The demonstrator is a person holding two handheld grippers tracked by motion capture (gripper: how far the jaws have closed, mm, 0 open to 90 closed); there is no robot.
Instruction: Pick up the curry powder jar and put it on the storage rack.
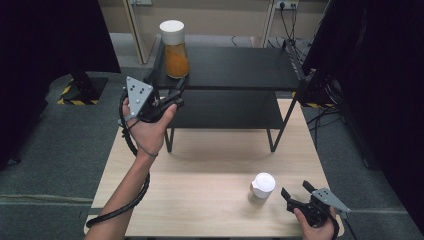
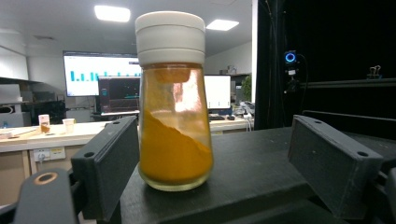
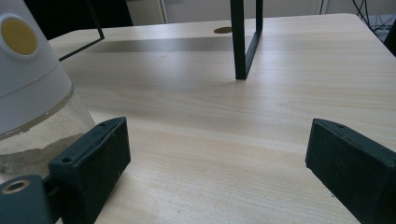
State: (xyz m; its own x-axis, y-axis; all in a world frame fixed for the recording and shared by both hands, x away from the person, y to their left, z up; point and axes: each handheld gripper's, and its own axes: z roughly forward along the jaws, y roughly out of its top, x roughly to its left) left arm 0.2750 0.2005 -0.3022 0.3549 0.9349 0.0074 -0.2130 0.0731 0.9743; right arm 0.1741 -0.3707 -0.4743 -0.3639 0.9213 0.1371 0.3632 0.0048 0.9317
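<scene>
A glass jar of orange powder [image 1: 176, 55] with a white lid stands upright at the left end of the black rack's top shelf [image 1: 240, 67]. A hand holds my left gripper [image 1: 181, 90] level just in front of it. In the left gripper view the orange jar [image 2: 173, 140] stands between the open jaws of the left gripper [image 2: 215, 144], close to the left jaw and well apart from the right one. My right gripper [image 1: 295, 189] rests open near the table's front right corner. A white-lidded jar of pale powder [image 1: 262, 186] stands just left of it, outside the jaws of the right gripper [image 3: 219, 140].
The black two-tier rack has a lower shelf [image 1: 225, 107] and thin legs [image 3: 245, 42] standing on the light wooden table [image 1: 200, 175]. A black cable [image 1: 131, 200] trails from the left gripper along the forearm. Dark curtains flank the table.
</scene>
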